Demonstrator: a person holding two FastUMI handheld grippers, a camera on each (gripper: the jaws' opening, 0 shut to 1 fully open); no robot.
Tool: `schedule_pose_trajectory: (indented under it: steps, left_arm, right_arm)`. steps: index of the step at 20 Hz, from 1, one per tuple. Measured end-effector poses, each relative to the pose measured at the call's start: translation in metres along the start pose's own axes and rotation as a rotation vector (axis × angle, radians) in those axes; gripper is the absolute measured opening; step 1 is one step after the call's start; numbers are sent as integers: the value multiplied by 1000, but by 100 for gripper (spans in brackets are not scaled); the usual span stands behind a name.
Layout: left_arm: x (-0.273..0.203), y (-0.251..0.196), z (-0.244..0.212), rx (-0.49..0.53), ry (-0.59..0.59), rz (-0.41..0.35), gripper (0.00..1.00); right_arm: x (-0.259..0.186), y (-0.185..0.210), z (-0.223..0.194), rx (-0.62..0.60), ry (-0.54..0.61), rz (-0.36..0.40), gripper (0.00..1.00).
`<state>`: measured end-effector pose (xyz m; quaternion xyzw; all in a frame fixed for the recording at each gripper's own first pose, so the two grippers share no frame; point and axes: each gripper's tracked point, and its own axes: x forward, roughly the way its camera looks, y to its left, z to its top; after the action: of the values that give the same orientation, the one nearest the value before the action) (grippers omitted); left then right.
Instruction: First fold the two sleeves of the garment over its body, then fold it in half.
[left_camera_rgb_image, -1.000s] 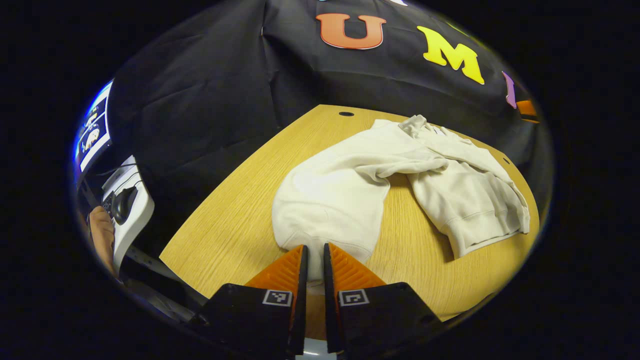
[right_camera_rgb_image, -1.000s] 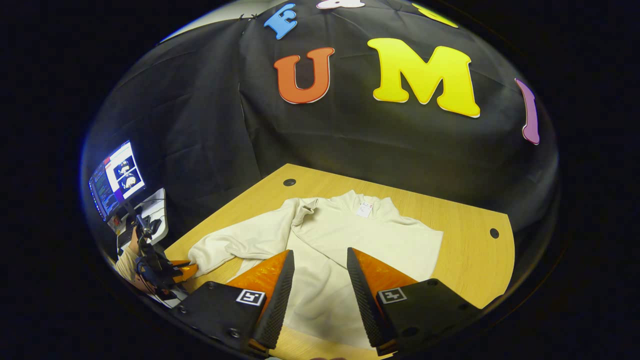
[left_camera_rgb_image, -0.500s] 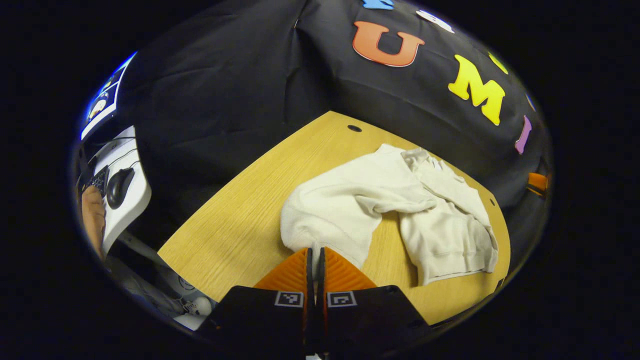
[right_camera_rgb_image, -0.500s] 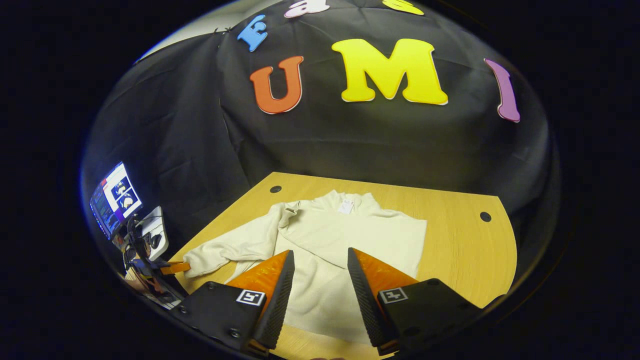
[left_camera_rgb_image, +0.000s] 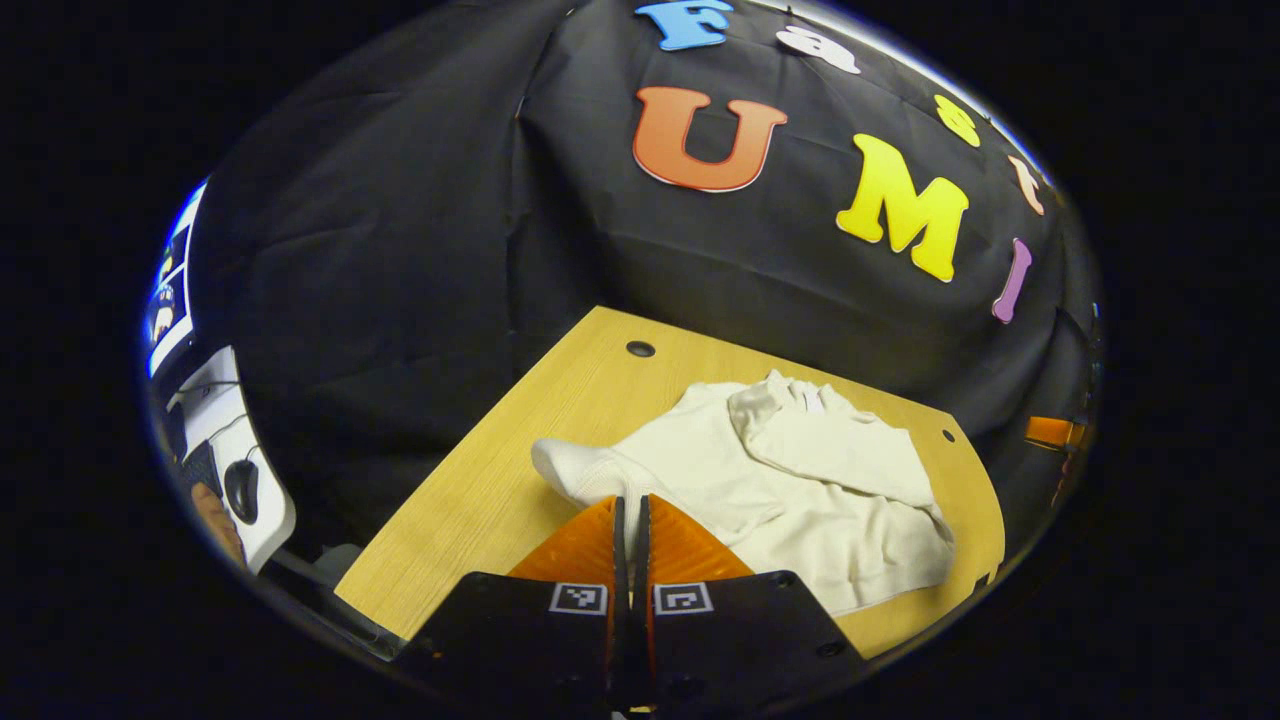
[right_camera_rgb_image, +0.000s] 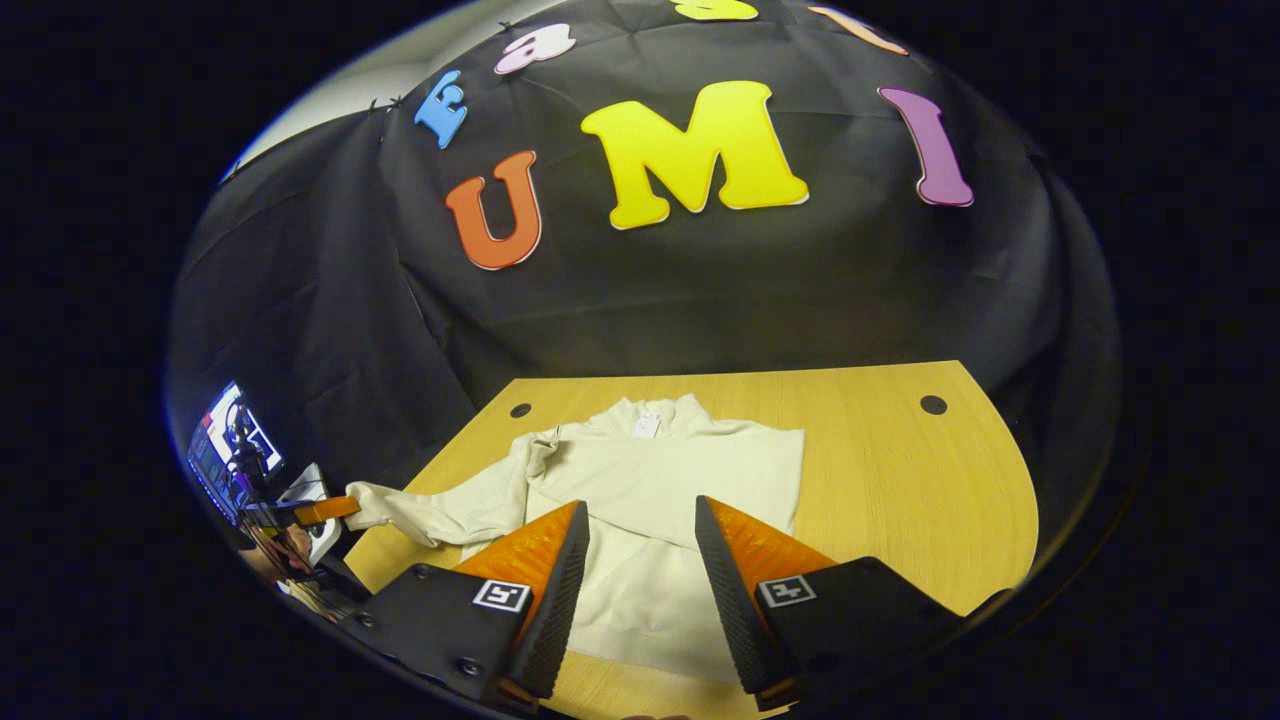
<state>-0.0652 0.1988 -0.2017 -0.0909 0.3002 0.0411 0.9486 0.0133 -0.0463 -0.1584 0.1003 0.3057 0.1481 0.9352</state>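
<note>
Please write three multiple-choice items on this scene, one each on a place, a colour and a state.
1. Where does the garment lie?
A. on the wooden table
B. on the floor
C. on a chair

2. What colour is the garment?
A. red
B. cream
C. navy

3. How do the two claws stand?
A. both open
B. left claw shut on the sleeve, right claw open
C. left open, right shut on the collar

Answers:
1 A: the right gripper view shows the garment spread on the wood top.
2 B: the fabric is off-white in both views.
3 B: in the left gripper view the fingers meet on the sleeve's end; in the right gripper view a wide gap parts the fingers, with nothing between them.
</note>
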Motion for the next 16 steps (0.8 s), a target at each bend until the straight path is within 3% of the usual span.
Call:
schedule_pose_trajectory:
  steps: [3,4,5,6,7,8,16]
  left_arm:
    - [5,-29,39,27,-49,-49,3]
    - [6,-42,55,39,-72,-70,3]
    - [8,-56,70,46,-88,-100,3]
    - [10,-71,86,54,-108,-126,3]
    - [13,-87,99,62,-120,-156,3]
    - [16,-103,110,73,-134,-185,3]
    - [45,-269,148,236,-144,-475,2]
  right_arm:
    - [-15,-19,8,31,-36,-26,65]
    - [-22,-27,10,40,-45,-37,71]
    - [-29,-34,11,49,-56,-48,71]
    - [-36,-41,12,59,-64,-60,65]
    - [-41,-47,13,71,-73,-68,71]
    - [-47,-53,14,84,-82,-79,71]
    - [-115,-109,14,154,-166,-185,71]
